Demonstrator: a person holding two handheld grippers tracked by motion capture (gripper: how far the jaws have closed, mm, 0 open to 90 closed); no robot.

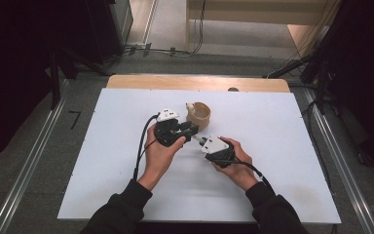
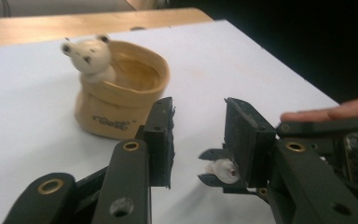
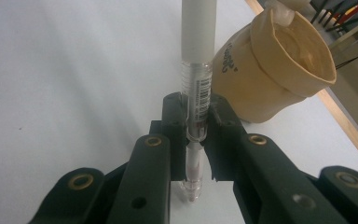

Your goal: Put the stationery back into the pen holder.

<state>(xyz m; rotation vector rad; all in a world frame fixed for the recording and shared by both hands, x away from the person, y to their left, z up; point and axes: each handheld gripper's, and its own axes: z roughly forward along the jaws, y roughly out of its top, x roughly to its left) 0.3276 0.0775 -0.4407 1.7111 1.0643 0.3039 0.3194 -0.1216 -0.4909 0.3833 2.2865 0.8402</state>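
Observation:
A pen (image 3: pixel 197 46) with a white cap and a clear barrel stands along my right gripper (image 3: pixel 196 100), whose jaws are shut on the barrel. A tan cup (image 1: pixel 200 115) with a small white bear (image 2: pixel 89 55) on its rim sits mid-table, just beyond both grippers. My left gripper (image 2: pixel 198 106) is open, with nothing between its jaws, and points at the cup. In the high view the left gripper (image 1: pixel 193 129) and the right gripper (image 1: pixel 199 140) nearly meet tip to tip. The right gripper's tips and a white pen end (image 2: pixel 223 170) show beside the left gripper's right jaw.
A white sheet (image 1: pixel 272 146) covers the wooden table (image 1: pixel 195 82). Black cables (image 1: pixel 141 146) trail from both grippers toward the person. Metal rails (image 1: pixel 341 161) run along both sides of the table, and dark equipment stands beyond.

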